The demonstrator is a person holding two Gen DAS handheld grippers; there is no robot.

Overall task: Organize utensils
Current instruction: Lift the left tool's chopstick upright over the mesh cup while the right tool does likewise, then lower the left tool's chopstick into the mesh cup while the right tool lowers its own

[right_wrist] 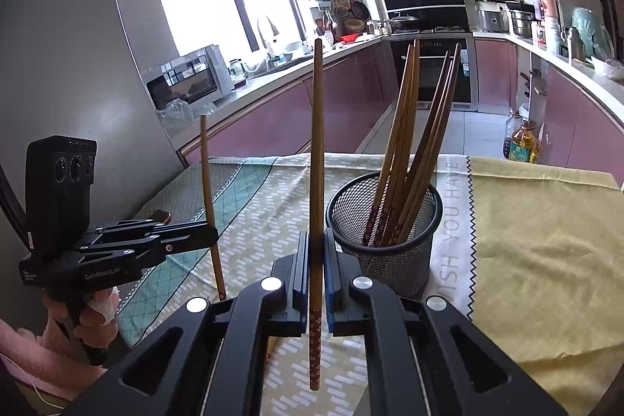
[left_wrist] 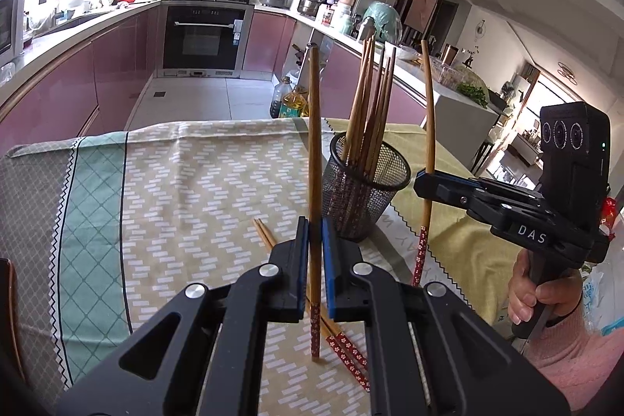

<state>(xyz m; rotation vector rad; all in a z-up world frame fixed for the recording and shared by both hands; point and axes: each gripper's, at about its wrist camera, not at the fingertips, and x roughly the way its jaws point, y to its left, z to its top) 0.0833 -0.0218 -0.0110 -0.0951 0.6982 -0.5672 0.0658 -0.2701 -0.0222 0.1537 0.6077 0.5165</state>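
"das" in white capitals on the side of the right claw (left_wrist: 423, 182), seen from the left wrist view. "genrobot.ai" in small white print on the side of the left claw (right_wrist: 212, 234), seen from the right wrist view; a smaller label left of it too tiny to read. "ish you have" in grey capitals along the white band of the yellow cloth (right_wrist: 546, 260) on the bench, just right of the mesh cup (right_wrist: 386, 260), first letters hidden by the claw. label on the far oil bottle (right_wrist: 522, 147) unreadable.
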